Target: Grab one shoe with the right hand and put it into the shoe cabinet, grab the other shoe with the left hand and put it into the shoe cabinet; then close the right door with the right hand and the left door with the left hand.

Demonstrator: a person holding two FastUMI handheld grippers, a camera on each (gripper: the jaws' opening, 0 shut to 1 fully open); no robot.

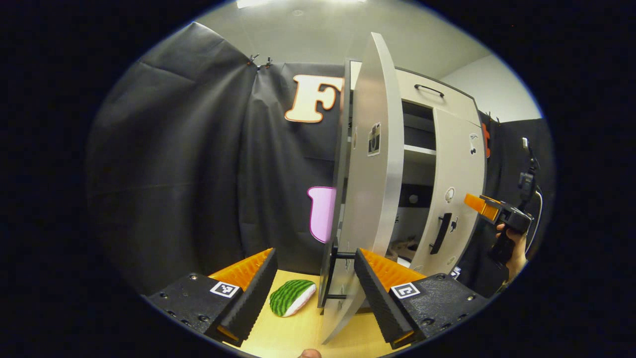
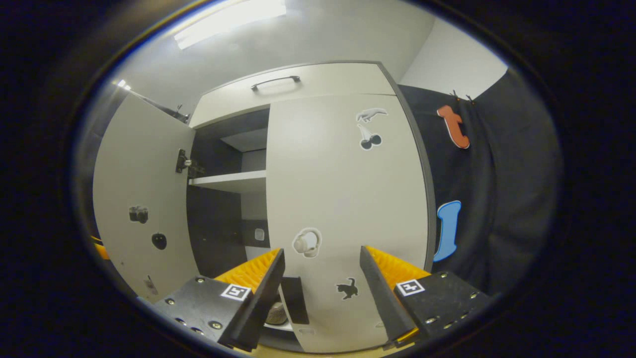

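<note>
Between your left gripper [image 1: 315, 278] jaws stands the edge of the shoe cabinet's left door [image 1: 370, 189], swung well open toward you, with its black handle [image 1: 343, 276] in the gap; the jaws are spread wide and neither finger presses on door or handle. Near the door's foot, a green striped watermelon-slice toy [image 1: 292, 297] lies on the table [image 1: 293, 335], just left of the door. Farther right in the left gripper view you see the right door [image 1: 454, 199], nearly closed, its own black handle [image 1: 440, 232] facing out, and your right gripper held by a hand [image 1: 514, 246] just beside that door's far edge.

From the right gripper view, your right gripper [image 2: 322, 283] hangs close in front of the right door [image 2: 343, 209], jaws spread apart and gripping nothing. The shoe cabinet [image 2: 298, 82] shows a dark interior with a pale shelf [image 2: 231, 181] between the two doors. Low in that gap, just behind your left finger, a rounded thing that may be a shoe [image 2: 276, 314] sits inside; you cannot tell more. The left door [image 2: 141, 209] stands open on the left.
</note>
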